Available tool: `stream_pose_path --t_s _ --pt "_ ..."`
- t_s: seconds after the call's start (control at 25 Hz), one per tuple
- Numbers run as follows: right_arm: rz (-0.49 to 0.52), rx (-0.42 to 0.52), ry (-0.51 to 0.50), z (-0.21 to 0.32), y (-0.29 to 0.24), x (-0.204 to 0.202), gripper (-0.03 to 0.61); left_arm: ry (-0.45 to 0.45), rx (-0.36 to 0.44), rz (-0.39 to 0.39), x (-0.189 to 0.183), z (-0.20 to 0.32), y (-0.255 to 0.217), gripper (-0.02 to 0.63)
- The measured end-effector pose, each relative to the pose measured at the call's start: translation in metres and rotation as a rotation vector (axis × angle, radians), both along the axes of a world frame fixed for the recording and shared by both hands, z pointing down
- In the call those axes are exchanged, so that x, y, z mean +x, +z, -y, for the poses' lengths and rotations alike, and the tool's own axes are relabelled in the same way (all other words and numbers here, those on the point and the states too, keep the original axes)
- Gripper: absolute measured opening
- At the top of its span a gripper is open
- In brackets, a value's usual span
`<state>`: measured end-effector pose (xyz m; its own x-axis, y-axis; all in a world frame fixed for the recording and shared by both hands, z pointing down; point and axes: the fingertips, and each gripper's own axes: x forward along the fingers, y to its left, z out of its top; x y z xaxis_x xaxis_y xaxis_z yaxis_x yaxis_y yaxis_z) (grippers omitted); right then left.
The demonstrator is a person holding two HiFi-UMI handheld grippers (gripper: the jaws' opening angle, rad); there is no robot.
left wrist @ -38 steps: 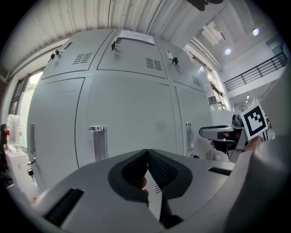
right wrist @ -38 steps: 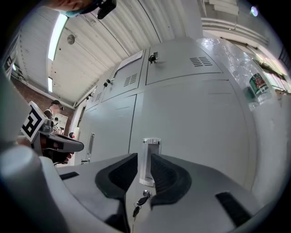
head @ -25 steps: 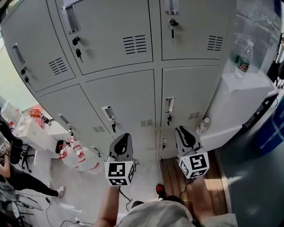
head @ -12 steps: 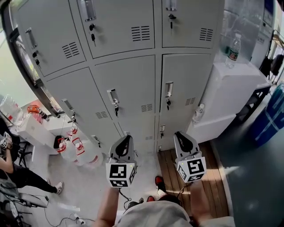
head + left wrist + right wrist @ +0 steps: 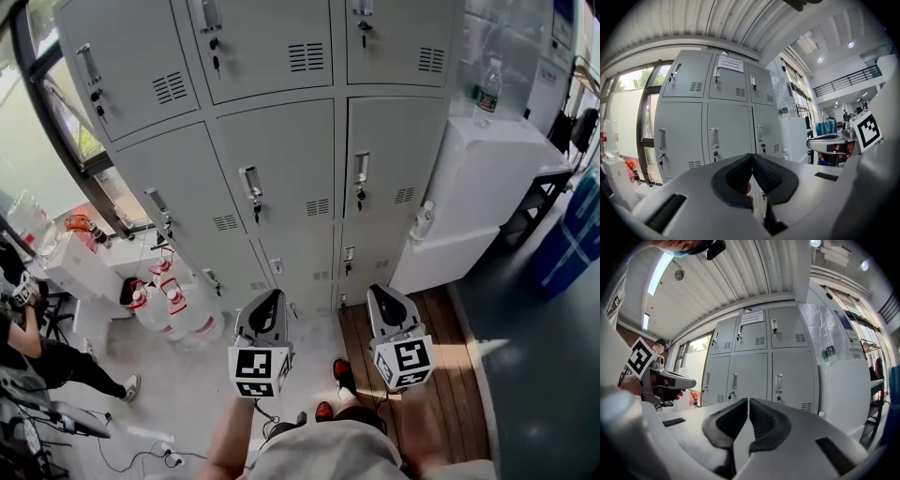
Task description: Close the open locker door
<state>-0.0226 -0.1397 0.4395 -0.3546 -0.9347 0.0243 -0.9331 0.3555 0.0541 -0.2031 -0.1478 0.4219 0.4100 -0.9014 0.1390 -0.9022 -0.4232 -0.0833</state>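
Note:
The grey locker bank (image 5: 281, 159) fills the upper head view, and every door I can see on it lies flush. It also shows ahead in the left gripper view as the locker bank (image 5: 726, 136) and in the right gripper view as the locker bank (image 5: 750, 366). My left gripper (image 5: 266, 309) hangs low in front of the lockers, well apart from them, shut and empty (image 5: 751, 158). My right gripper (image 5: 387, 302) hangs beside it, also clear of the doors. Its jaws have just been closing and meet with nothing between them (image 5: 748, 401).
A white cabinet (image 5: 487, 178) stands right of the lockers with a water bottle (image 5: 485, 98) on top and a small bottle (image 5: 424, 221) on its step. Big water jugs (image 5: 178, 314) sit on the floor at left. A person (image 5: 37, 356) is at far left.
The lockers have drawn farther off and more of the bank shows. Both grippers have backed away from the doors together. The person's shoes have come into view below.

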Motion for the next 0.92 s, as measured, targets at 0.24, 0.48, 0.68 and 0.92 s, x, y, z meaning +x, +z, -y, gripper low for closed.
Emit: stream_pose_path --t_s 0.24,0.48,0.68,0.92 --pt "0.0 0.018 -0.012 -0.011 -0.006 -0.012 0.026 -0.003 0.009 -0.002 -0.006 -0.013 -0.002 0.021" --pt "-0.002 0.023 -0.018 -0.012 -0.007 -0.014 0.026 0.0 0.016 -0.001 -0.006 -0.016 -0.005 0.021" --pt "-0.001 0.023 -0.02 -0.011 -0.007 -0.016 0.026 -0.004 0.008 -0.001 -0.008 -0.014 -0.002 0.021" --pt "-0.001 0.019 -0.023 -0.006 -0.005 -0.019 0.026 -0.002 0.009 -0.003 -0.009 -0.008 -0.001 0.021"
